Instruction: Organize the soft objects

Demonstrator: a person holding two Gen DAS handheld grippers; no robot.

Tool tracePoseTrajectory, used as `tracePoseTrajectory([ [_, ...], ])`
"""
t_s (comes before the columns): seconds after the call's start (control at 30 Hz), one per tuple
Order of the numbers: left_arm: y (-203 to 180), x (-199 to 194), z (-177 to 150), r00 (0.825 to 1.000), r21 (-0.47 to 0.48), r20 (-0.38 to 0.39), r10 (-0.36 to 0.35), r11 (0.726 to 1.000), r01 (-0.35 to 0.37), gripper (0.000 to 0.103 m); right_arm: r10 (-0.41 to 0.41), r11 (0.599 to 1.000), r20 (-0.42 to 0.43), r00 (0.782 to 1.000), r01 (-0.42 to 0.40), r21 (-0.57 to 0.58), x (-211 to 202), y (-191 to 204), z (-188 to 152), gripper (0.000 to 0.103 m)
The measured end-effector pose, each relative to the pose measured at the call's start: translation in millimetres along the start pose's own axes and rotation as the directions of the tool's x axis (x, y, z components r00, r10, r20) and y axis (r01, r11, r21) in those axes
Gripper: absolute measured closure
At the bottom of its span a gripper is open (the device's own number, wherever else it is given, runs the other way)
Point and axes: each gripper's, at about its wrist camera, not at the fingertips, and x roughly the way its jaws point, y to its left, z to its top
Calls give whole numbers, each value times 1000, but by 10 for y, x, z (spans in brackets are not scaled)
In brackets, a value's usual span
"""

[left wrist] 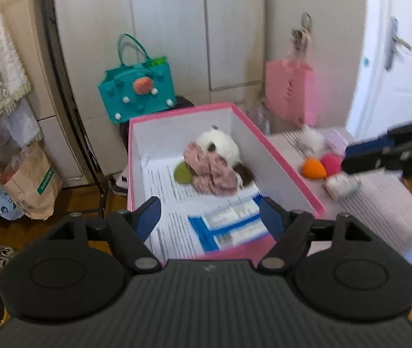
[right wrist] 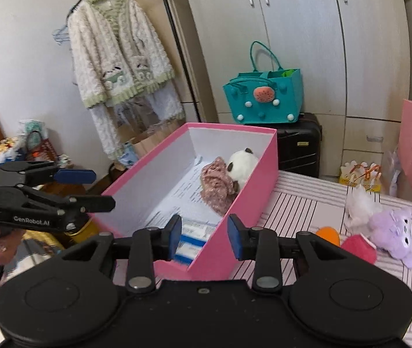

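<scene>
A: Where do the soft things sit?

B: In the left wrist view the pink box (left wrist: 278, 156) fills the centre of the frame. At its far end lie a panda plush (left wrist: 220, 145), a pink knitted piece (left wrist: 211, 174) leaning on it, and a green sponge (left wrist: 182, 173) just left of the knit. Printed sheets (left wrist: 177, 203) line the box floor.

A: And outside the box?

B: At the lower right of the right wrist view, on the striped bench (right wrist: 307, 203), a purple plush (right wrist: 394, 229) lies beside a white fluffy toy (right wrist: 358, 208), with an orange sponge (right wrist: 329, 235) and a red-pink sponge (right wrist: 359, 249) close in front.

A: The fingers?

B: The left gripper (left wrist: 210, 217) hangs over the near end of the box, its blue-padded fingers (left wrist: 148, 217) spread wide with nothing between them. The right gripper (right wrist: 204, 236) has its fingers (right wrist: 236, 237) apart too, on either side of the box's near right wall without pressing it.

A: Anything behind?

B: A teal felt bag (right wrist: 264, 98) stands on a black suitcase (right wrist: 298, 145) before the wardrobe (right wrist: 293, 29); a fleecy jacket (right wrist: 119, 52) hangs at upper left.
</scene>
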Motion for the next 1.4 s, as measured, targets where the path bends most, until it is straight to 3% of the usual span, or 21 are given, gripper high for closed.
tracePoseTrajectory([
  [0.2,-235,-377,-76,1000,93,-1,-14,996,14,28,15,999,2,1000,-15,-50,-427,94,-158,58],
  [0.5,-715,-575,-161,990,159,0,-139,978,138,26,-17,993,28,999,20,-120,-830,181,-426,52],
  [0.73,-1056,-363,-182,984,212,-44,-174,961,180,26,-48,993,12,999,49,-109,-913,20,-681,51],
  [1.13,-1724,48,-287,995,360,-4,-104,928,99,26,-107,994,-19,994,107,-24,-761,-556,-1023,49],
  [1.27,-1885,229,-256,994,361,-5,-106,927,101,26,-135,990,-29,990,134,-34,-630,-701,-1096,48],
  [1.4,-1942,449,-159,991,292,-20,-130,947,130,26,-148,989,-32,989,147,-19,-492,-896,-1167,45],
])
